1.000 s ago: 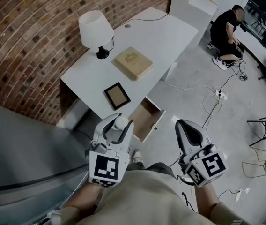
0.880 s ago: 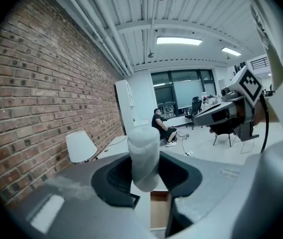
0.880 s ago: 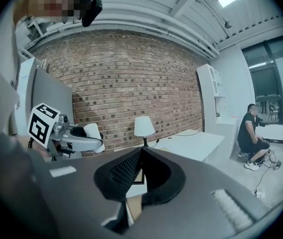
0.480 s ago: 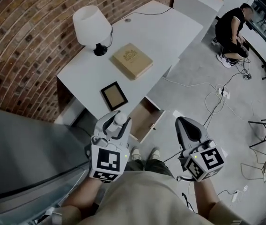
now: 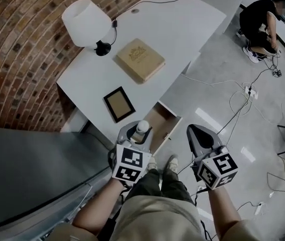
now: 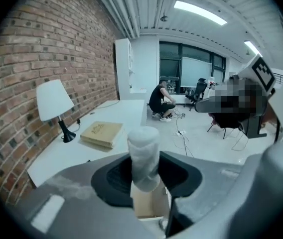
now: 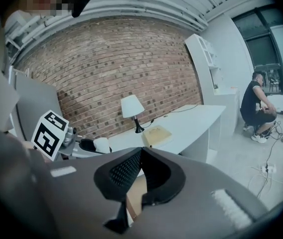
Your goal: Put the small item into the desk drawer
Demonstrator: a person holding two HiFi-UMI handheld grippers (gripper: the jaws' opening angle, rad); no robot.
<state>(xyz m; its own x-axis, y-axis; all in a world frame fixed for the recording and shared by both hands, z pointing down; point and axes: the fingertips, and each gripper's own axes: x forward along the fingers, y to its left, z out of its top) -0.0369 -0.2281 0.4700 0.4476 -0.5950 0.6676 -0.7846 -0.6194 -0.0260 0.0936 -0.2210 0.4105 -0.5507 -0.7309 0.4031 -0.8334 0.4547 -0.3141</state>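
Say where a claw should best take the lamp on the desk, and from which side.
Grip the lamp by its thin dark stem, just above the round base, coming in level from the desk's open front edge. The wide shade is likely too broad for a claw to span, and the brick wall stands close on the lamp's far side.

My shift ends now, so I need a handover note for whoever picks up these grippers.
Left gripper: shut on the small white item, held near the open drawer.
Right gripper: shut, empty.
Drawer: pulled out from the desk, nothing seen inside.
Done: item picked up, drawer open.
Left: lower item into drawer, release.
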